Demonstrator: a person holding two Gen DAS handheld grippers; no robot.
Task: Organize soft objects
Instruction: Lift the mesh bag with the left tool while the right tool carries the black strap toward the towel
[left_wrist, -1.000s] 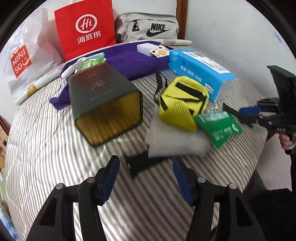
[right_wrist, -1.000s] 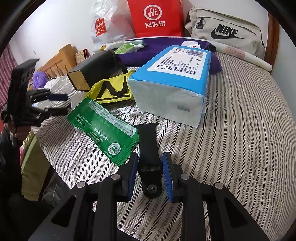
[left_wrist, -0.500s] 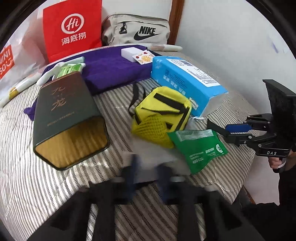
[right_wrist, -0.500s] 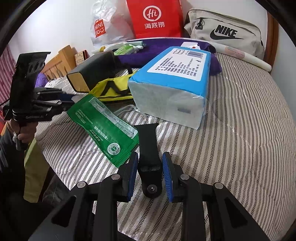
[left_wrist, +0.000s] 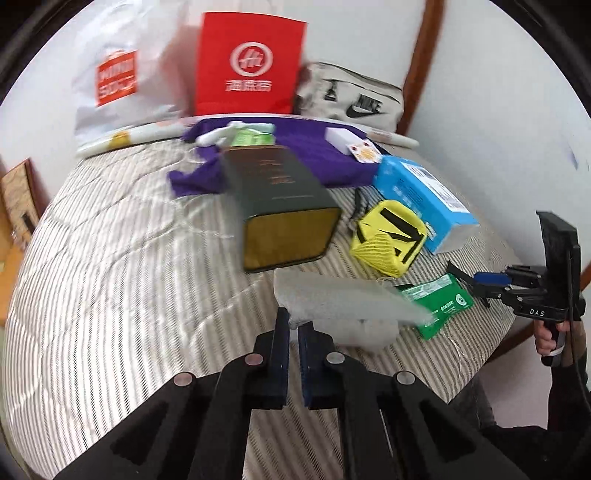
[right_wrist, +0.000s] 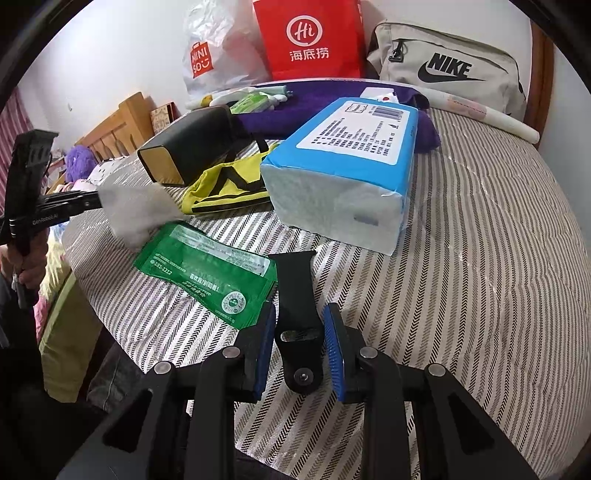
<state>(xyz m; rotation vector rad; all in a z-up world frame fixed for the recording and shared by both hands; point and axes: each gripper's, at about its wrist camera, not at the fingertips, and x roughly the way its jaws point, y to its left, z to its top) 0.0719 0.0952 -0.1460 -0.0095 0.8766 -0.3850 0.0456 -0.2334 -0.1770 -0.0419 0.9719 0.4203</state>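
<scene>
- The left gripper (left_wrist: 292, 334) is clamped on one edge of a grey-white soft pad (left_wrist: 343, 302); the fingers are pressed nearly together, since so thin and yielding a thing is probably held only by a tight pinch.
- The pad is carried out ahead of the left fingertips and to their right, lifted off the striped bedcover (left_wrist: 122, 280), its free end sagging over the green packet (left_wrist: 437, 306).
- The right gripper (right_wrist: 300, 332) is held low with its fingers apart; a black strap (right_wrist: 297, 295) lies between the pads, its buckle end nearest the wrist. Whether the pads touch it cannot be told.
- The strap is bracketed, it is judged, so that a closing grip would take it across its width.
- Beyond the right fingertips lie the blue tissue pack (right_wrist: 343, 173) and the yellow pouch (right_wrist: 229, 184), not yet sorted.
</scene>
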